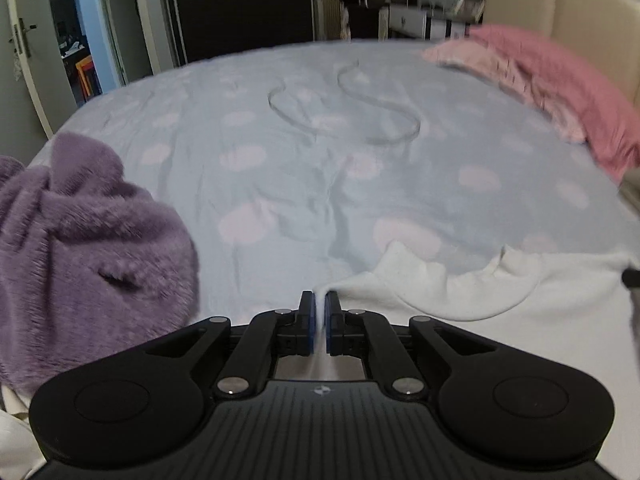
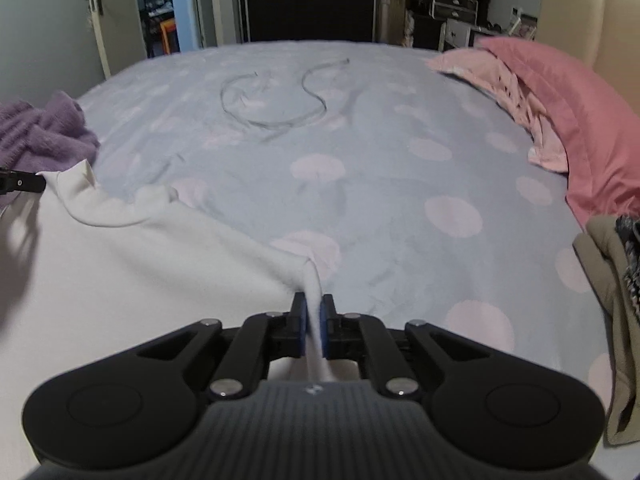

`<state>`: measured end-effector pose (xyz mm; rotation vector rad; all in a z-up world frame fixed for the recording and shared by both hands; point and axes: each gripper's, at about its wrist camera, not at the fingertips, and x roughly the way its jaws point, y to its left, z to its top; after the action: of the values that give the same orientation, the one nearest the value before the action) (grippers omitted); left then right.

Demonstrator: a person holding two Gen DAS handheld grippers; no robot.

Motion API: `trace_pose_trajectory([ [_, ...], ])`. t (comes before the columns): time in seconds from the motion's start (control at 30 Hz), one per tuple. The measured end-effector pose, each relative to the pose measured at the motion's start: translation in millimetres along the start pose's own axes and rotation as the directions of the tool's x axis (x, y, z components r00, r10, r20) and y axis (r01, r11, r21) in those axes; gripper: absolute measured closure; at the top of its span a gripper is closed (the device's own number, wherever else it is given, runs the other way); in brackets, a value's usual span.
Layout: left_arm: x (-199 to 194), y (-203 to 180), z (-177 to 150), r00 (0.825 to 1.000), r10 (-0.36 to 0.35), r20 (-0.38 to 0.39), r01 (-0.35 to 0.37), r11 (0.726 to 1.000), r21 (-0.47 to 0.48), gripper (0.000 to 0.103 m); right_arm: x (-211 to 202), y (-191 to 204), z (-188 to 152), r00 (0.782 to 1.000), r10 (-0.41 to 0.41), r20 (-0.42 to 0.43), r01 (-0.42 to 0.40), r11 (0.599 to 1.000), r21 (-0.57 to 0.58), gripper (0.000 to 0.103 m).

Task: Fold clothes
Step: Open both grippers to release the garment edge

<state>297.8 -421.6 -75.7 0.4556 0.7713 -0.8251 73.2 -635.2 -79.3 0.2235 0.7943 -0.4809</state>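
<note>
Your left gripper [image 1: 320, 300] is pinched tight on the edge of the white top [image 1: 500, 300]. A thin fold of the white cloth sits between its two blue pads [image 1: 307, 320]. Your right gripper [image 2: 314, 304] is pinched tight on the same white top [image 2: 140, 264] too, on another bit of its edge. You can see the cloth bunch up into a little ridge where it goes in between the pads [image 2: 300, 328].

The white top lies on the bed [image 2: 400, 200], near you, spread between your two grippers. From the right wrist view, the tip of your left gripper shows at the far left, holding a corner of the cloth.

The bed has a pale blue sheet with soft pink spots. A fluffy purple sweater [image 1: 88, 248] sits in a heap on the left side of the bed, just beside the white top. A thin cord [image 2: 276, 100] lies in loops in the middle of the sheet, far from the top. Pink pillows [image 2: 560, 120] rest at the right side. A beige and patterned pile of clothes [image 2: 616, 300] sits at the right edge.
</note>
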Motion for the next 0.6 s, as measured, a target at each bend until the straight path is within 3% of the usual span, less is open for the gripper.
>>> trace_pose_trajectory([
  [0.1,26.0,-4.2,-13.0,0.997,0.017,-0.071,-0.016,1.0,0.011,0.095,21.4,2.4,-6.2,0.999,-0.009,-0.052,0.009,1.0,-0.011,0.095],
  [0.2,27.4,-1.0,-26.1,0.996,0.009,-0.086,-0.009,1.0,-0.007,0.091,30.7,4.0,-10.4,0.996,-0.01,-0.086,0.01,1.0,-0.008,0.085],
  [0.23,22.1,1.5,-28.1,0.997,0.006,-0.08,-0.007,1.0,-0.007,0.087,29.4,4.4,-11.1,0.996,-0.013,-0.083,0.013,1.0,-0.011,0.073],
  [0.3,10.8,6.7,-32.3,0.998,-0.001,-0.066,0.0,1.0,-0.009,0.079,20.9,5.1,-12.4,0.998,-0.009,-0.062,0.007,1.0,-0.026,0.062],
  [0.47,-43.1,18.9,-45.5,0.999,-0.039,-0.02,0.039,0.999,-0.003,0.078,-8.4,7.1,-18.9,0.997,0.012,-0.076,-0.016,0.999,-0.051,0.061],
  [0.6,-93.5,30.9,-74.7,0.997,-0.074,-0.032,0.073,0.997,-0.02,0.078,-43.0,15.9,-40.4,0.992,0.049,-0.119,-0.059,0.995,-0.084,0.058],
])
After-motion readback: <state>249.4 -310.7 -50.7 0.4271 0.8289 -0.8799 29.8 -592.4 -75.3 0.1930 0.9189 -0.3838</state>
